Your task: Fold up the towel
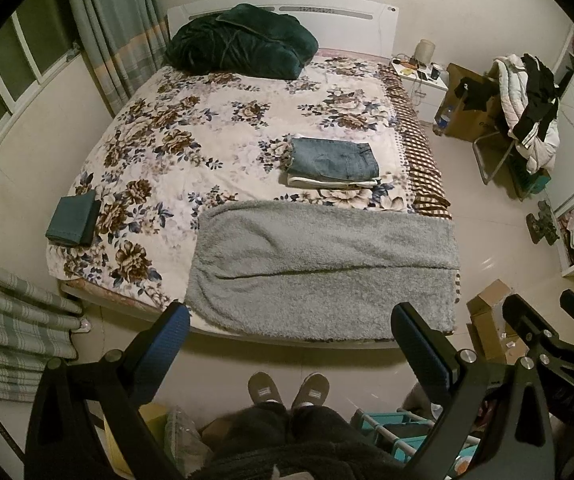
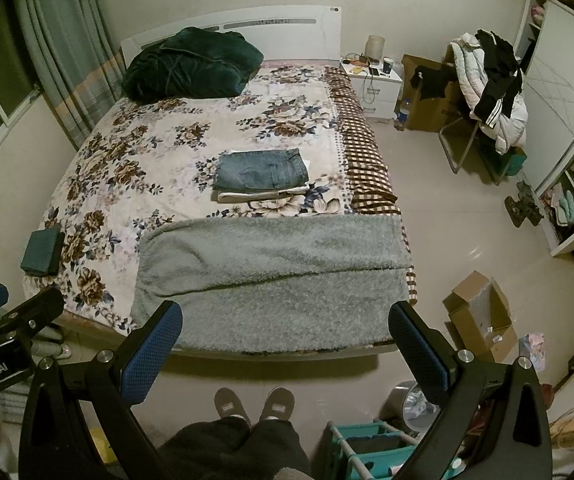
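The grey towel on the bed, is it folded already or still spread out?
Folded once, it seems: the grey towel lies flat at the foot of the bed, and an upper layer's edge crosses it. Neither tool touches it.

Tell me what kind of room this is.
A home bedroom, most likely: a bed with a floral cover, a white nightstand beside the headboard, and a chair heaped with clothes. A grey towel lies spread at the bed's foot.

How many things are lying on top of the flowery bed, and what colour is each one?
Grey: 1, the fluffy towel at the foot of the bed
Dark green: 2, the big bundle by the headboard and the small folded cloth
Blue: 1, the folded jeans
White: 1, a folded piece under the jeans
Total: 5
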A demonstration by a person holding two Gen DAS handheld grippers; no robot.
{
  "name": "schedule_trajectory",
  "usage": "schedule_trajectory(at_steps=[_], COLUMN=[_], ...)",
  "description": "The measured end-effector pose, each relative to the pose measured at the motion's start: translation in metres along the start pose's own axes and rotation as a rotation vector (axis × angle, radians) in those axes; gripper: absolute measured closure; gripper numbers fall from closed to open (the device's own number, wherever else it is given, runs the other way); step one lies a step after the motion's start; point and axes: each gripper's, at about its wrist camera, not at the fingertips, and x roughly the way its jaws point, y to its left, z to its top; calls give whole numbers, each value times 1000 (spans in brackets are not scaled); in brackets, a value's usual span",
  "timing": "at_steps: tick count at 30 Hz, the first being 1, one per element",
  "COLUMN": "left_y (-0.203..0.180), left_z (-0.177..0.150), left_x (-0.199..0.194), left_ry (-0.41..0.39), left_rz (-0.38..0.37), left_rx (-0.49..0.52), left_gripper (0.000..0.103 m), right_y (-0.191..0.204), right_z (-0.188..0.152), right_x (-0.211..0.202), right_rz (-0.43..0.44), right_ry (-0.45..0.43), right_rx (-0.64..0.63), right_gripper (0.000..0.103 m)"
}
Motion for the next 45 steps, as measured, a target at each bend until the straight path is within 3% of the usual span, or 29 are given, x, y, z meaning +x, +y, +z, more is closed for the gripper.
schedule_trajectory(at_steps=[16,45], left_y=[-10,-2], left_z=[11,-5], left_x=[-7,-18], left_ry=[-6,-17], left_rz=[-3,-7], left_rx=[1,-1], left_gripper=[0,0], right_y=[3,2], right_z=[-2,5], right_x=[-13,-21], right_rz=[-2,0], right_ry=[-8,-19], right_rx=[1,-3], right_gripper=[0,0])
